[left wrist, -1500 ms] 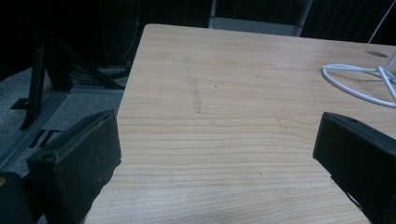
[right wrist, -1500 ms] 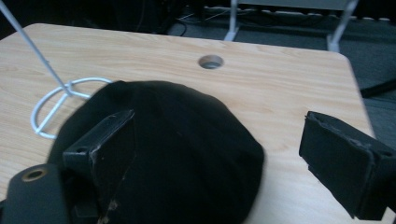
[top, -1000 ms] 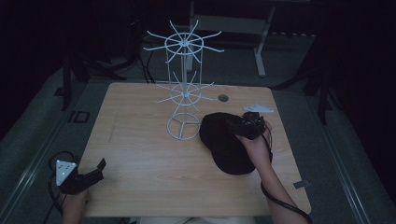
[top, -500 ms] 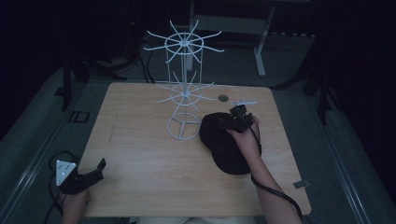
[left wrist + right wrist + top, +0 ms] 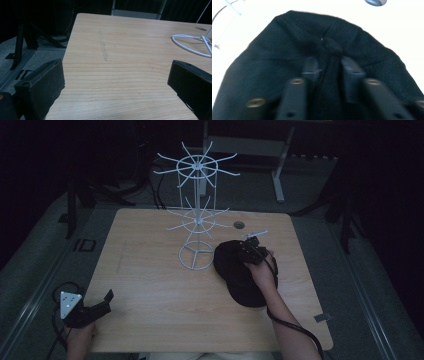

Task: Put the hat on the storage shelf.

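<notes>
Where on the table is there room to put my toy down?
The big bare patch is the left half of the table, between the white wire rack and the left gripper at the near corner. The near edge is bare too. It is crowded on the right, where the black cap and the right gripper sit beside the rack's base.

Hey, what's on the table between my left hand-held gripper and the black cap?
Nothing: in the high view, only bare wooden tabletop stretches from the left hand-held gripper to the black cap. The white wire rack stands farther back, off that line.

Dim high view, dark surroundings; right gripper view overexposed, its jaws blurred
</notes>
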A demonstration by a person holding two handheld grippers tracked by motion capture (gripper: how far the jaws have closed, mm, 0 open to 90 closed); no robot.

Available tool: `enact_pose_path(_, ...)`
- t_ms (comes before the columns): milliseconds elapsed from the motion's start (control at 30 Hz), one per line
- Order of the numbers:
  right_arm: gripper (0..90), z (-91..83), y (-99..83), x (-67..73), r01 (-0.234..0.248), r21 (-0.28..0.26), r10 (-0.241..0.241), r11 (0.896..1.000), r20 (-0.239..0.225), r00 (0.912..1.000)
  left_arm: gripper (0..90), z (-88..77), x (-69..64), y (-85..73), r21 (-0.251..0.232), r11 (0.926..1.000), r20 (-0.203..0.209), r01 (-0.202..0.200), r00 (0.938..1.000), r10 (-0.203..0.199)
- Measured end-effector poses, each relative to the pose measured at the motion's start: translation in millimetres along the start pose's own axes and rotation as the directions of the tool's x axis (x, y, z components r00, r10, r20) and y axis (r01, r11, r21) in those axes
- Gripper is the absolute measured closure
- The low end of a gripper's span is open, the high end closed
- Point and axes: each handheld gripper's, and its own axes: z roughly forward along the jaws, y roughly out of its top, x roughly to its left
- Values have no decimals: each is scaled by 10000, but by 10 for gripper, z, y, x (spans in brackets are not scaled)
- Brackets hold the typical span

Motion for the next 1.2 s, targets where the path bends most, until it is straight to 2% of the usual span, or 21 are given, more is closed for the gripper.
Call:
enact_pose_path(200,831,-212,-33,28,129,-1076,-107,9941,203,9997,15,0,1,0,-1,10000,-4,16,10000,-16)
enact_pose_path(333,831,-347,-43,35,327,-1523,-272,9878,376,9989,14,-1,1,0,-1,10000,-8,16,10000,-16)
enact_pose_path(467,832,-452,-85,-2,162,-1893,-81,9818,437,9990,15,-1,0,0,-2,10000,-8,12,10000,-12)
enact_pose_path(733,832,-750,-167,-135,-95,-2743,256,9616,552,9981,15,0,-1,0,18,10000,-27,-3,10000,3)
enact_pose_path(967,832,-1103,-238,-230,-167,-3534,374,9353,520,9979,15,2,-4,0,41,10000,-48,-18,10000,18)
enact_pose_path(1200,832,-1485,-275,-293,-169,-4411,447,8973,528,9976,14,3,-6,0,51,10000,-69,-37,10000,37)
